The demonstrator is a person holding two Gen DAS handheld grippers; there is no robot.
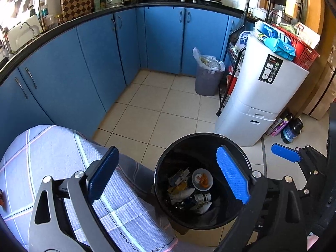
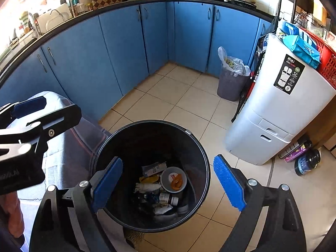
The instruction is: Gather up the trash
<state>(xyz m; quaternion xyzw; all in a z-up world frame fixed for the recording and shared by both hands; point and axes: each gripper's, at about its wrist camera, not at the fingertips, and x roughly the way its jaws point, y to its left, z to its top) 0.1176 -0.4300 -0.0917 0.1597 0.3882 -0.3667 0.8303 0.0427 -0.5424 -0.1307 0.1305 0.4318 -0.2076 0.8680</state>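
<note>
Black plastic forms the round trash bin point(image 2: 151, 176), which stands on the beige tiled floor point(image 2: 178, 96) just beside a cloth-covered bench point(image 1: 52, 157) with a grey and blue check pattern. The right tool point(image 2: 168, 183) hangs above the bin with its blue pads spread wide and nothing between them; in its own view the bin's mouth sits right between the fingers. The left tool point(image 1: 168, 175) is likewise wide and empty, its left finger over the cloth and its right finger over the bin's opening.

Down at the bin's bottom lies a loose heap of trash point(image 2: 161, 187): a shallow grey bowl point(image 2: 173, 179) with orange scraps in it, a small bottle point(image 2: 168, 199) with a white cap lying on its side, crumpled white paper, a flattened printed carton and yellowish wrappers. The bin's walls are bare and dark above the heap.

Well apart, near the blue cupboards point(image 2: 126, 42), a grey basket point(image 2: 231, 84) lined with a plastic bag holds more refuse. A tall white container point(image 2: 279, 109) stands to the right.
</note>
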